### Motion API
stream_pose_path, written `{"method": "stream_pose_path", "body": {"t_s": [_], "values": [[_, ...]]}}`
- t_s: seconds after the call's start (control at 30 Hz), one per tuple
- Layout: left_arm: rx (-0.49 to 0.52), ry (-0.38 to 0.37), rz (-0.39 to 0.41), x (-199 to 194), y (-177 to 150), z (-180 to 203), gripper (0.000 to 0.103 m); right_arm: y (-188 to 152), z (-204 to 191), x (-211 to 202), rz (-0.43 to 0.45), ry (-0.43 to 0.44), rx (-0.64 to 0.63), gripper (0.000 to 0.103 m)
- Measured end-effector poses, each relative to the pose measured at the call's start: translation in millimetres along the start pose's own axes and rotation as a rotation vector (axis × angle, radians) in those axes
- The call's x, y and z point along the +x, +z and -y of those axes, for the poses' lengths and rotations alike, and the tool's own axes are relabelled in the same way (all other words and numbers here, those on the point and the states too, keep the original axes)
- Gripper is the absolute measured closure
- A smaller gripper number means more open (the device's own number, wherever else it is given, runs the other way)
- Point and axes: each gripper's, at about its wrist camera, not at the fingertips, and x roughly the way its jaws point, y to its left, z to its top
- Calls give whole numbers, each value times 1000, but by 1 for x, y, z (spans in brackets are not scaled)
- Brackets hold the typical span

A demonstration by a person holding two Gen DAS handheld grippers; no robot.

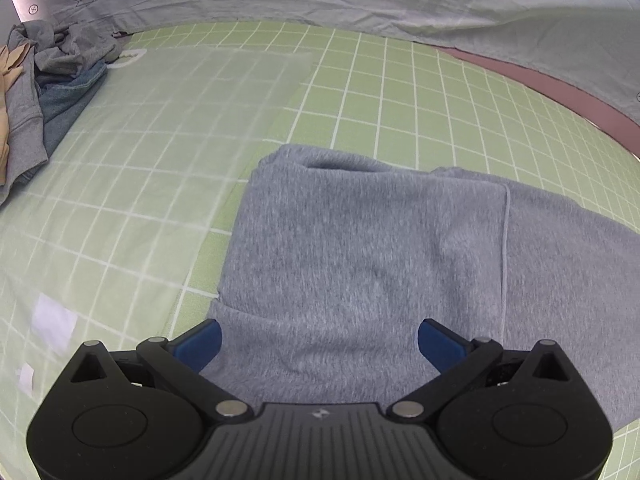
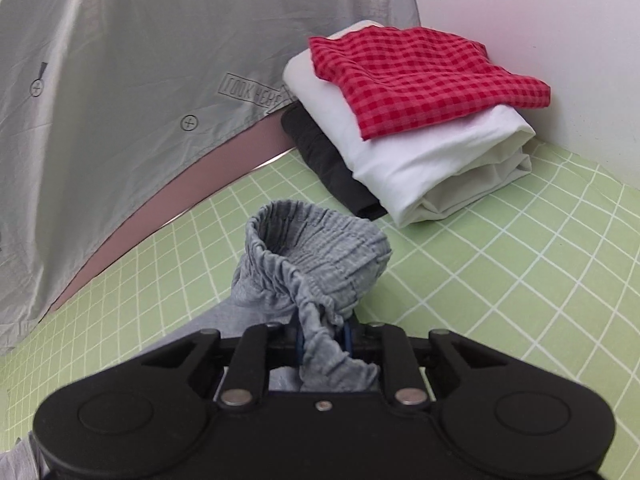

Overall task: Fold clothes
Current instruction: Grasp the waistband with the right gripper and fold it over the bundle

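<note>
you are mid-fold: your right gripper (image 2: 322,340) pinches the elastic waistband (image 2: 316,248) of the grey pants (image 1: 360,260) lying on the green checked sheet (image 1: 400,92); the left gripper (image 1: 320,340) hangs wide. next, carry the waistband over the near legs.

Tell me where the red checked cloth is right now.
In the right wrist view, upper right: the red checked cloth lies atop the folded white garment, over a dark one, by the wall.

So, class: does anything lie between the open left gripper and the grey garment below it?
Nothing visible does. The left gripper hangs open over the grey garment, with only bare fabric between its fingers. The clothes pile lies far off to the side.
</note>
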Motion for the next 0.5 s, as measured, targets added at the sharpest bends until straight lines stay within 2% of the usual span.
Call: {"method": "stream_pose_path", "body": {"t_s": [0.2, 0.33, 0.5], "values": [[16, -21, 55, -23, -9, -20, 0, -23, -55, -28, 27, 45, 12, 85], [19, -25, 63, -29, -13, -39, 0, -45, -97, -45, 33, 91, 2, 85], [63, -31, 64, -33, -19, -56, 0, -82, -154, -55, 8, 137, -78, 85]]}}
